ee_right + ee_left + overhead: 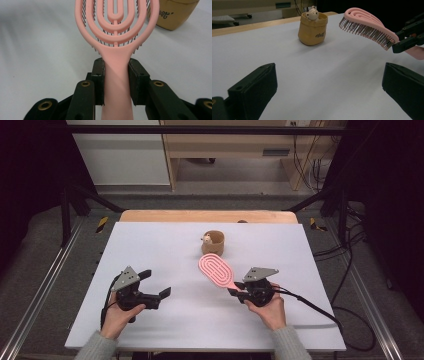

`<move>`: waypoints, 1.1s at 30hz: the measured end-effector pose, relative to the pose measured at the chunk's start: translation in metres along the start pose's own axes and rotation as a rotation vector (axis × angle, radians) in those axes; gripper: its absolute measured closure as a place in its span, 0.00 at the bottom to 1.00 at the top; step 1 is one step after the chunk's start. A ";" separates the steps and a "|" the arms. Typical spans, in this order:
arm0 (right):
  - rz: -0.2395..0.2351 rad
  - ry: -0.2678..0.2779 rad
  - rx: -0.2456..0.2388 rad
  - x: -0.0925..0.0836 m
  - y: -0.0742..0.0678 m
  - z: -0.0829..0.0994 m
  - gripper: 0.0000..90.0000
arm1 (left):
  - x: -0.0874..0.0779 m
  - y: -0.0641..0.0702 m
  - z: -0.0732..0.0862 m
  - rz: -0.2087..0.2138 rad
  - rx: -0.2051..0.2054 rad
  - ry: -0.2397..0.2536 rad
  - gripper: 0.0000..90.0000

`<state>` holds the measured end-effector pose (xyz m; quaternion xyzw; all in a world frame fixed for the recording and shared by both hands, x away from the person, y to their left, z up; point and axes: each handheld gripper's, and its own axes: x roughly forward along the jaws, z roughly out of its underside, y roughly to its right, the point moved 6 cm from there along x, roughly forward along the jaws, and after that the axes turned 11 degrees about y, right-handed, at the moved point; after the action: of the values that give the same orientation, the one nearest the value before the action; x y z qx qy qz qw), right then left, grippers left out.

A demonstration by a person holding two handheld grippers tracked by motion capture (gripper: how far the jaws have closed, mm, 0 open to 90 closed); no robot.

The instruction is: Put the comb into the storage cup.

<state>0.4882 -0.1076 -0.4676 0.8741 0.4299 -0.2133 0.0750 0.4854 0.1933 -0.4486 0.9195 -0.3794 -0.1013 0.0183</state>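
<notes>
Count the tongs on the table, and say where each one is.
2. Left tongs open over the table's near left; right tongs near right, shut on the pink hairbrush handle.

A small tan pouch [213, 243] stands upright on the white counter [150, 250], near the far edge and about in the middle between the left and right edges. A little cream figure [312, 13] looks out over its rim, and there is dark writing on its side. Behind the far edge of the counter a light wooden cabinet [230, 145] stands on the floor, and black cables [350, 285] lie on the floor beside the right edge.
</notes>
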 end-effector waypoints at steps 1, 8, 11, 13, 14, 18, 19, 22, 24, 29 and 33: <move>0.000 0.006 -0.001 0.000 0.000 0.000 0.77 | 0.001 0.000 -0.001 0.000 -0.001 0.001 0.00; -0.004 0.014 -0.003 -0.001 -0.001 -0.002 0.77 | 0.008 0.006 -0.005 0.016 -0.010 0.001 0.00; -0.007 0.016 -0.004 -0.001 -0.001 -0.002 0.77 | 0.012 0.010 -0.006 0.025 -0.008 0.000 0.00; -0.008 0.019 -0.005 -0.002 -0.001 -0.002 0.77 | 0.014 0.012 -0.008 0.029 -0.009 -0.001 0.00; -0.007 0.020 -0.007 -0.002 -0.001 -0.003 0.77 | 0.016 0.012 -0.008 0.031 -0.010 0.000 0.00; -0.006 0.021 -0.004 -0.002 -0.001 -0.003 0.77 | 0.020 0.016 -0.012 0.042 -0.016 0.007 0.00; -0.005 0.021 -0.006 -0.002 -0.001 -0.003 0.77 | 0.021 0.017 -0.013 0.046 -0.017 0.008 0.00; -0.008 0.025 -0.006 -0.003 -0.002 -0.004 0.77 | 0.025 0.021 -0.015 0.057 -0.021 0.011 0.00; -0.009 0.028 -0.010 -0.003 -0.002 -0.004 0.77 | 0.027 0.023 -0.016 0.063 -0.021 0.013 0.00; -0.007 0.033 -0.009 -0.004 -0.002 -0.005 0.77 | 0.033 0.028 -0.018 0.077 -0.024 0.012 0.00; -0.011 0.036 -0.010 -0.004 -0.002 -0.006 0.77 | 0.038 0.032 -0.018 0.086 -0.031 0.007 0.00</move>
<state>0.4860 -0.1071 -0.4608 0.8749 0.4372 -0.1960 0.0703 0.4935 0.1432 -0.4342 0.9024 -0.4168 -0.1027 0.0381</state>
